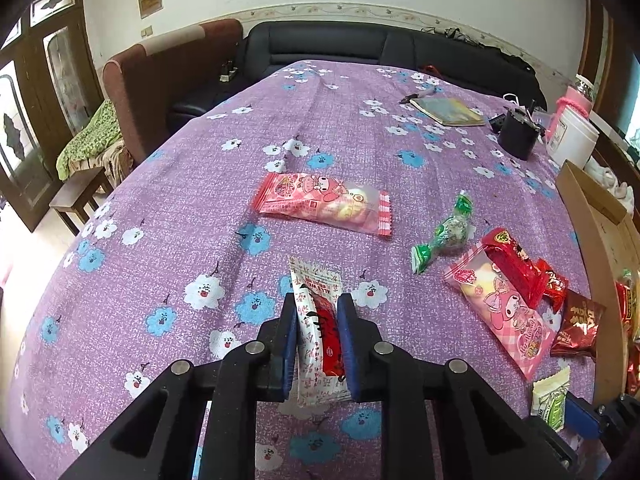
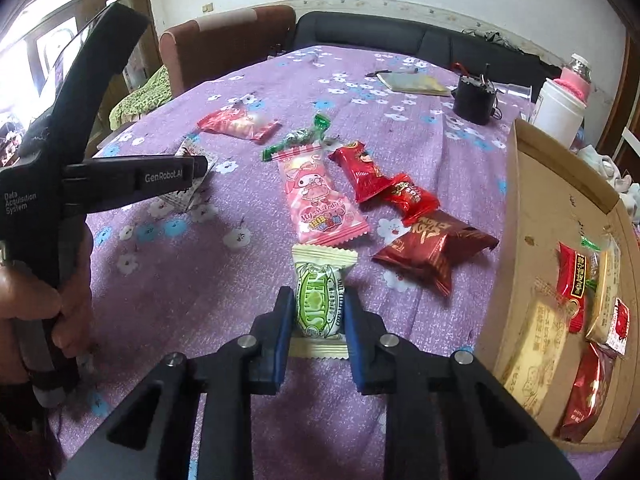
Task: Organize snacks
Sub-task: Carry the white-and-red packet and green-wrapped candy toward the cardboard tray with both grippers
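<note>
The left gripper [image 1: 317, 320] tilts downward toward the table, its blue pads [image 1: 289, 344] clamped on a white-and-red packet [image 1: 318, 336]. The right gripper [image 2: 317, 320] tilts down likewise, closed on a green-and-white packet [image 2: 320, 300]. A hand [image 2: 48, 304] (fingers wrapped round the handle) carries the left tool.

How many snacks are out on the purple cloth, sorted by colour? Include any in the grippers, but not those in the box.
Pink packets: 2
Red packets: 3
Green twisted sweet: 1
Green-and-white packet: 1, in the right gripper
White-and-red packet: 1, in the left gripper
Total: 8
</note>
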### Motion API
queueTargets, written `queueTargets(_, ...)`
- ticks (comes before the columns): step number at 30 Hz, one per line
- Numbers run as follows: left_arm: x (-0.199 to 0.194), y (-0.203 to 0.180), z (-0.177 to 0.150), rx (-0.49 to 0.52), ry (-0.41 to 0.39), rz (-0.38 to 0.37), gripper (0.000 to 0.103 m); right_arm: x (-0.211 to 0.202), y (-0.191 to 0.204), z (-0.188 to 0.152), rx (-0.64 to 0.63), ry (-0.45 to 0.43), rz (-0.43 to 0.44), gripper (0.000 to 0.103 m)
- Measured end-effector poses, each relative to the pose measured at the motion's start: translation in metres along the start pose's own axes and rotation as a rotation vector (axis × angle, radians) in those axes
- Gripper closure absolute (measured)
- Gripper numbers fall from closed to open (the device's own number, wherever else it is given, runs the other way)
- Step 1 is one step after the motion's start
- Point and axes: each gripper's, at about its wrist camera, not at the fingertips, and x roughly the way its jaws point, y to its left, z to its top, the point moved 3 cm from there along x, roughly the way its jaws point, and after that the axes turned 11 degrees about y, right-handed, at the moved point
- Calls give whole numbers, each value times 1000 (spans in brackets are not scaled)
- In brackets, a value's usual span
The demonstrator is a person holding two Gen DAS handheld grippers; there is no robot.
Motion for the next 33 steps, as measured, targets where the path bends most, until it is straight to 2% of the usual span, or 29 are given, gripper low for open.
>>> queueTargets(5,-3,7,1,-32,-12,-28,85,-8,-5,2,35,-29,54,83)
queueTargets(9,-9,16,4,-79,-34,-97,85,-25,-13,6,62,-90,84,83)
queueTargets(16,-18,18,6,-92,-68,-131,85,-31,-15,7,68,-113,98,83)
queueTargets(33,-38,-2,4,-7,-154,-148,85,-42,-30,7,125,-155,99,83)
